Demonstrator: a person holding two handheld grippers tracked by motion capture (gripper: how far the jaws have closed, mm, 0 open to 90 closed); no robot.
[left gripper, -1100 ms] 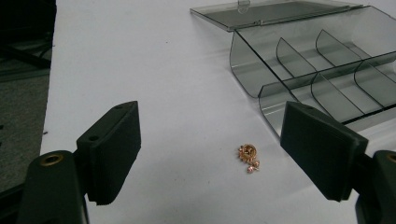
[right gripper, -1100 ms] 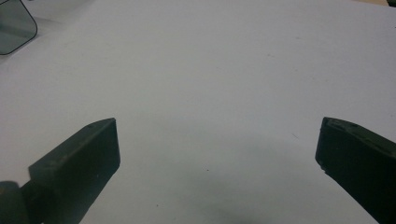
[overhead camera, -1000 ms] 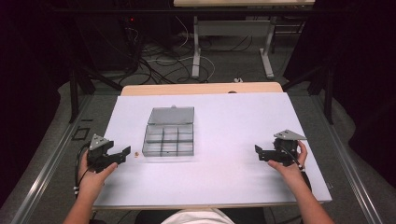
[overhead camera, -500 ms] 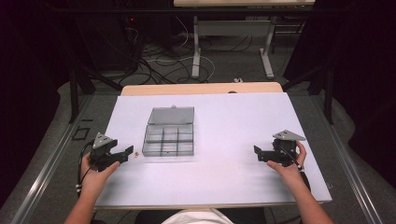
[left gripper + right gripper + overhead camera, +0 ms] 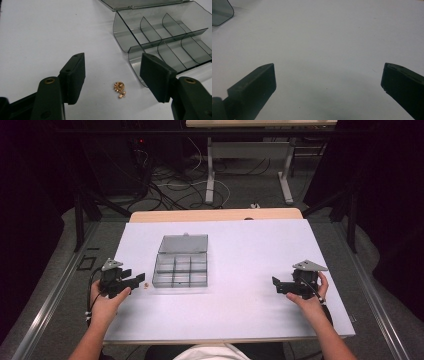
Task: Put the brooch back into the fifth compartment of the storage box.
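At the near edge of the white table [image 5: 235, 315], the person's forearms enter from below, each hand holding a gripper low over the surface. The left gripper [image 5: 113, 75] sits at the near left with its jaws spread wide and nothing between the pads; in the left gripper view a small gold-coloured ornament [image 5: 119, 89] lies on the table in the gap between the jaws, touching neither. In the high view the same ornament [image 5: 145, 285] rests just beside the jaw tips and close to the near left corner of the box. The right gripper [image 5: 328, 80] is at the near right, well apart from everything else, jaws opened wide over bare table and holding nothing. Farther in, left of centre, stands a clear grey compartment box [image 5: 180, 270], its dividers forming a grid of empty cells. Its lid [image 5: 183, 243] is folded back flat on the far side. Beyond the table's far edge, cables [image 5: 165, 185] lie on the dark floor beside white table legs [image 5: 210, 175].
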